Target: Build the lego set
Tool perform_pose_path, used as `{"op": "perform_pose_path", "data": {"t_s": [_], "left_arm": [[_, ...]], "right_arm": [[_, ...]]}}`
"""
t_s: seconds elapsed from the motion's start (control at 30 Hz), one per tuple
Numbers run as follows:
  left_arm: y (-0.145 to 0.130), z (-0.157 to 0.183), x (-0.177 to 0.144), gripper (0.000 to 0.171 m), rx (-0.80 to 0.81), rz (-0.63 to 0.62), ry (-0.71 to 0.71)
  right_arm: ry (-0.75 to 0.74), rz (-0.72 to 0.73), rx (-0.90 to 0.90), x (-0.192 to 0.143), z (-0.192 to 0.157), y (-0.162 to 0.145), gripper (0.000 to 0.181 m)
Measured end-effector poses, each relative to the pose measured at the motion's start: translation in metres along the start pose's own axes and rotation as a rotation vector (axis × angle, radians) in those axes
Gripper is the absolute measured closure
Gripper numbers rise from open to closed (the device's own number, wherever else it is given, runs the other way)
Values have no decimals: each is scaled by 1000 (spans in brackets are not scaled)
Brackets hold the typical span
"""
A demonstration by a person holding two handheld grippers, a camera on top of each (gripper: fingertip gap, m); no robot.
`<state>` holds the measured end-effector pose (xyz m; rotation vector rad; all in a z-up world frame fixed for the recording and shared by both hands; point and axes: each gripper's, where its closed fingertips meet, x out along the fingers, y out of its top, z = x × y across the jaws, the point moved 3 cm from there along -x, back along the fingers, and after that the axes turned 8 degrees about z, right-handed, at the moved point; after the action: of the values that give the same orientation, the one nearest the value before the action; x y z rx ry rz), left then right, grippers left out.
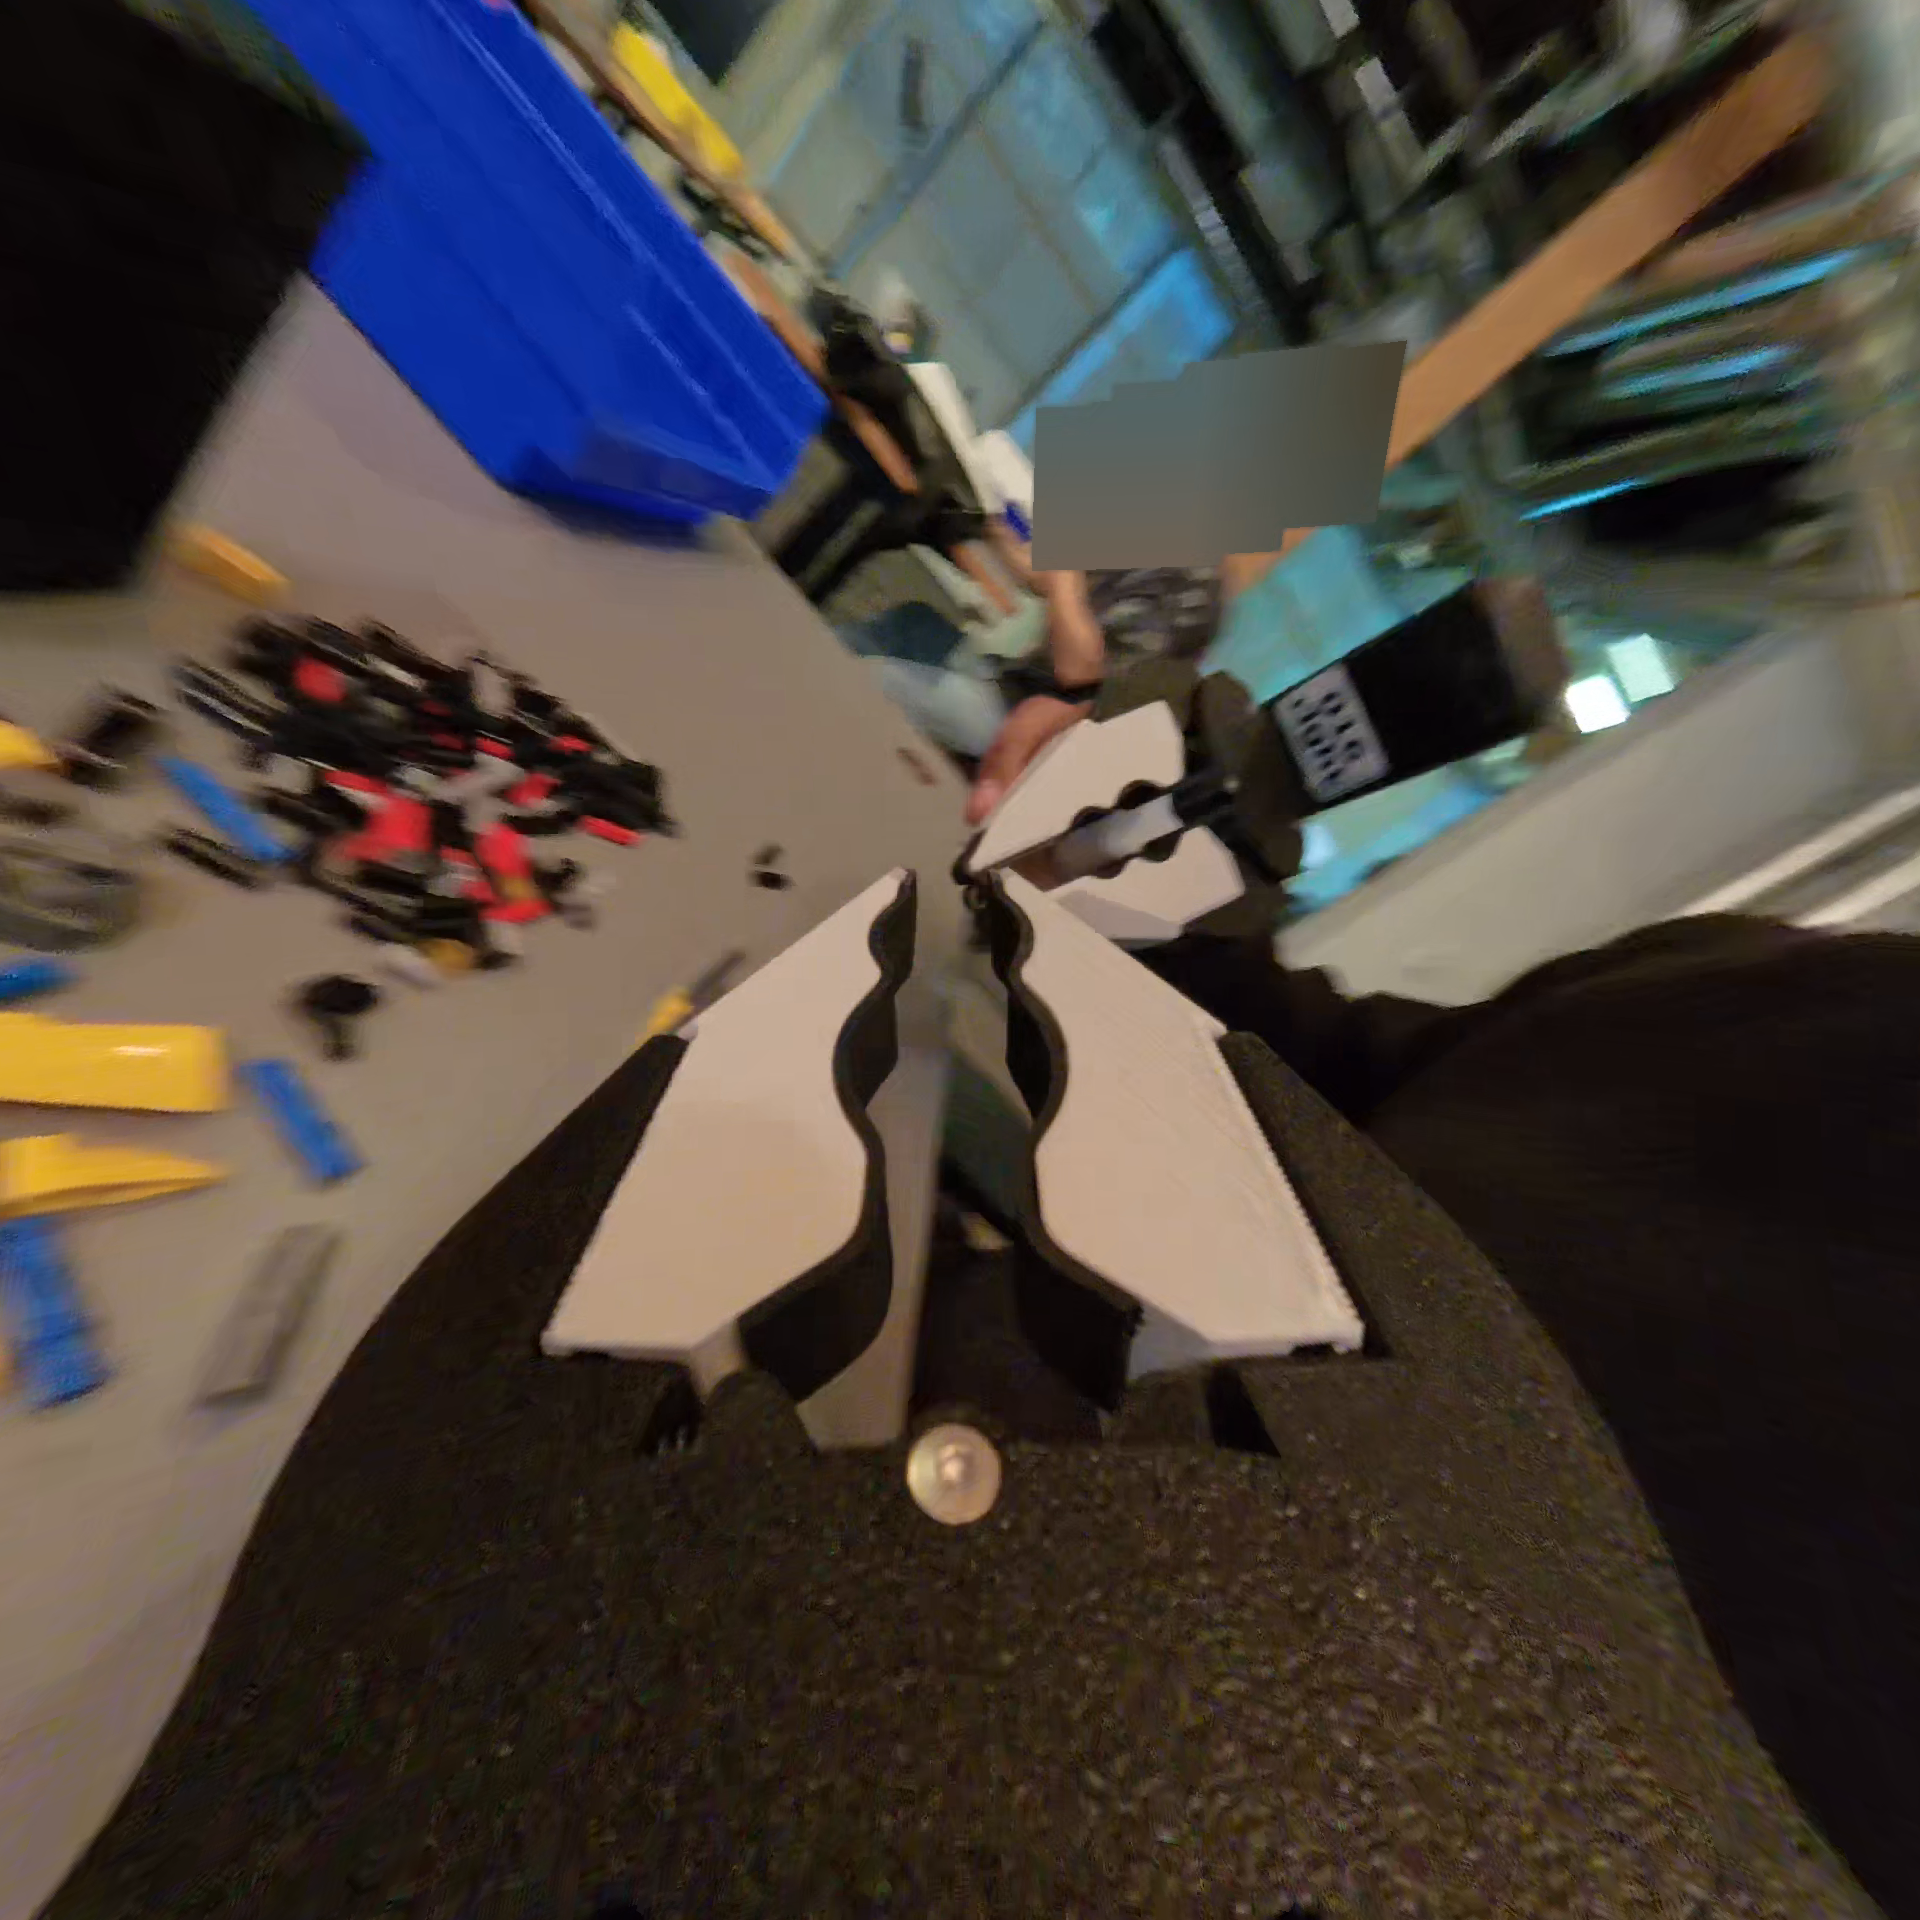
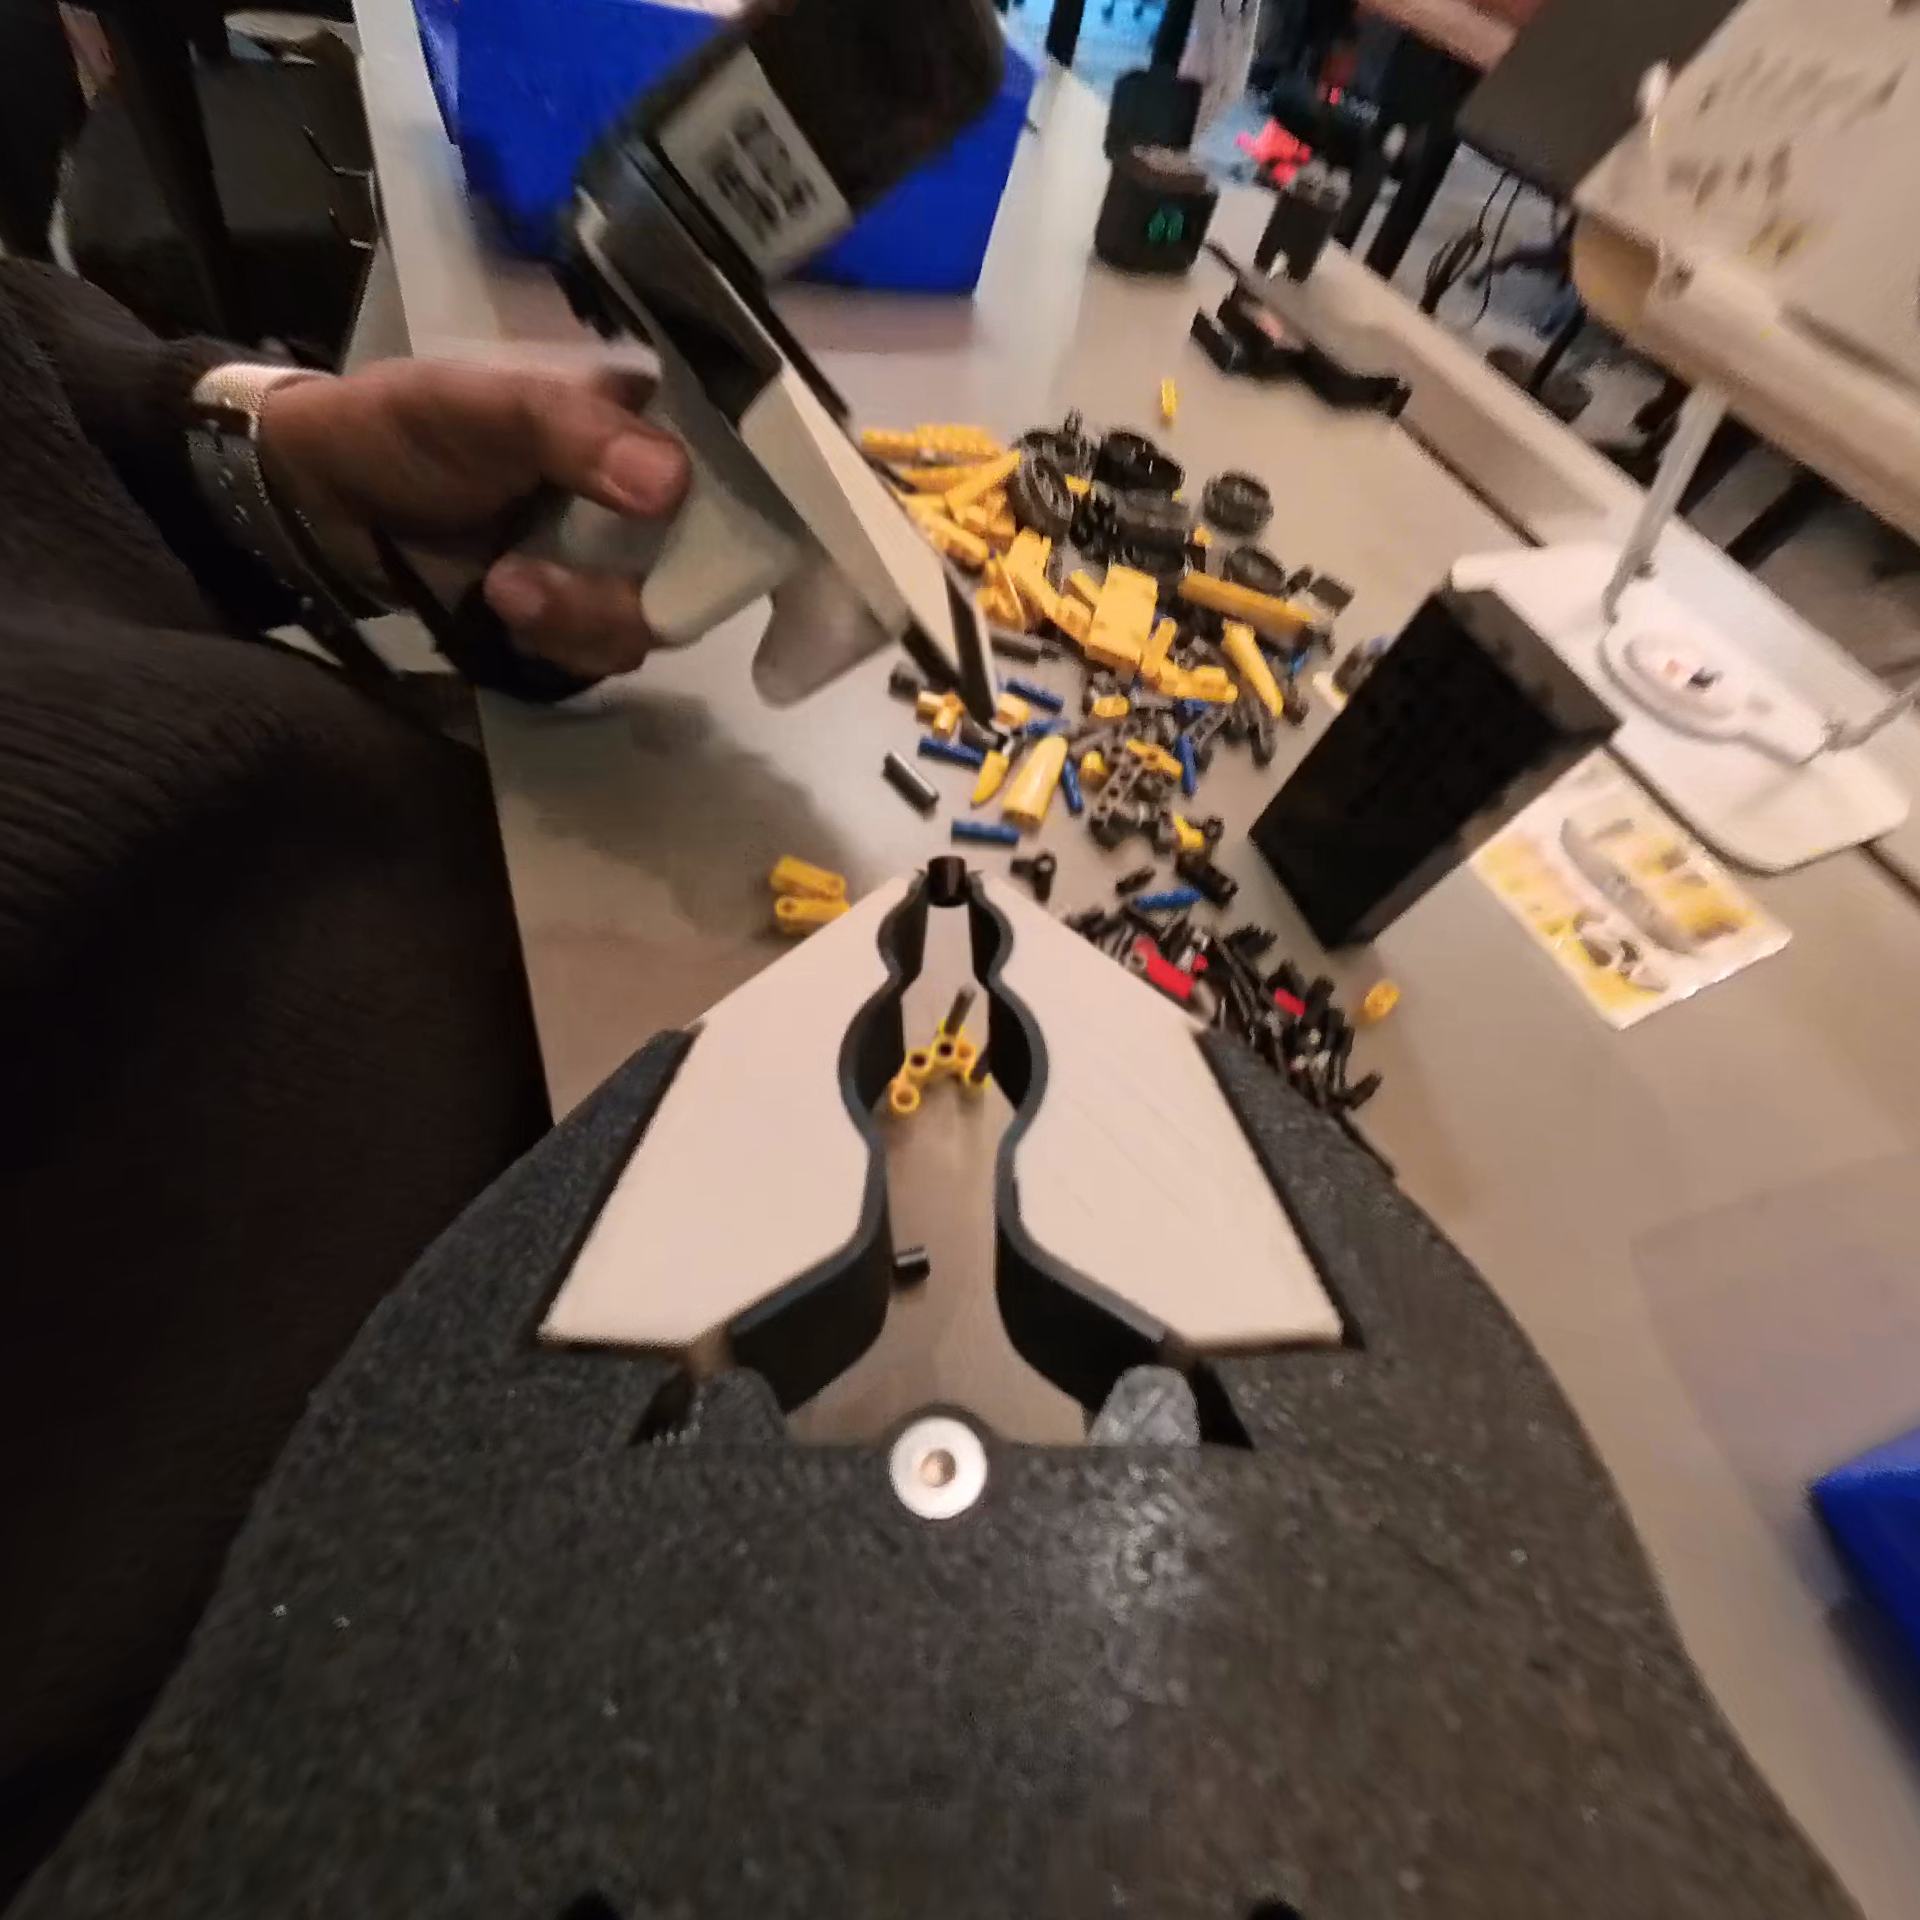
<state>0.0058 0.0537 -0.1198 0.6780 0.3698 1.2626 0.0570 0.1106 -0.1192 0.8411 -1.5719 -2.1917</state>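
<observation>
- fingers of the right gripper (image 2: pixel 943 883) pinch a small black cylindrical piece (image 2: pixel 943 879) at their very tips, above the table; fingers of the left gripper (image 1: pixel 951 883) stand a little apart with nothing visibly between them, their tips just beside the right gripper's tips in the left wrist view.
- grey table (image 2: pixel 1558 1195) carries everything, with a blue bin (image 1: pixel 540 281) at its far side.
- black box (image 2: pixel 1423 769) stands upright to the right of the pieces, next to a printed yellow-and-white booklet (image 2: pixel 1626 894) lying flat.
- hand (image 2: pixel 468 488) with a wrist strap grips the left gripper's handle in the right wrist view, holding it tilted down toward the pile.
- pile of yellow, black and blue building pieces (image 2: pixel 1122 613) spreads over the table middle, with black toy tyres (image 2: pixel 1138 468) at its far edge.
- heap of black and red pieces (image 1: pixel 436 800) lies nearer, blurred in the left wrist view.
- small yellow angled beam (image 2: pixel 935 1070) lies on the table beneath the right gripper's fingers.
</observation>
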Motion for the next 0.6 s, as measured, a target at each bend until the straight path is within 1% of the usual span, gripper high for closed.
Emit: {"op": "perform_pose_path", "data": {"t_s": [0.07, 0.13, 0.2, 0.3, 0.43, 0.47, 0.53, 0.6], "left_arm": [[-5, 5, 5, 158, -141, 9, -95], [-7, 4, 6, 158, -221, 21, -137], [-8, 7, 5, 157, -275, 20, -183], [-11, 13, 6, 157, -287, -3, -215], [-14, 20, 7, 158, -297, -20, -264], [-14, 19, 7, 162, -309, -16, -260], [-12, 19, 4, 165, -355, 0, -292], [-8, 23, 2, 166, -420, 15, -355]], "right_arm": [[-13, 19, -74, 2, -4, 10, 174], [-22, 31, -140, 3, -8, 17, 174], [-42, 36, -193, 4, -9, 21, 174], [-56, 36, -238, 5, -12, 25, 174], [-60, 46, -244, 8, -14, 26, 174], [-58, 53, -233, 8, -14, 26, 174], [-48, 70, -199, 8, -14, 28, 174], [-31, 104, -152, 6, -14, 31, 173]]}}
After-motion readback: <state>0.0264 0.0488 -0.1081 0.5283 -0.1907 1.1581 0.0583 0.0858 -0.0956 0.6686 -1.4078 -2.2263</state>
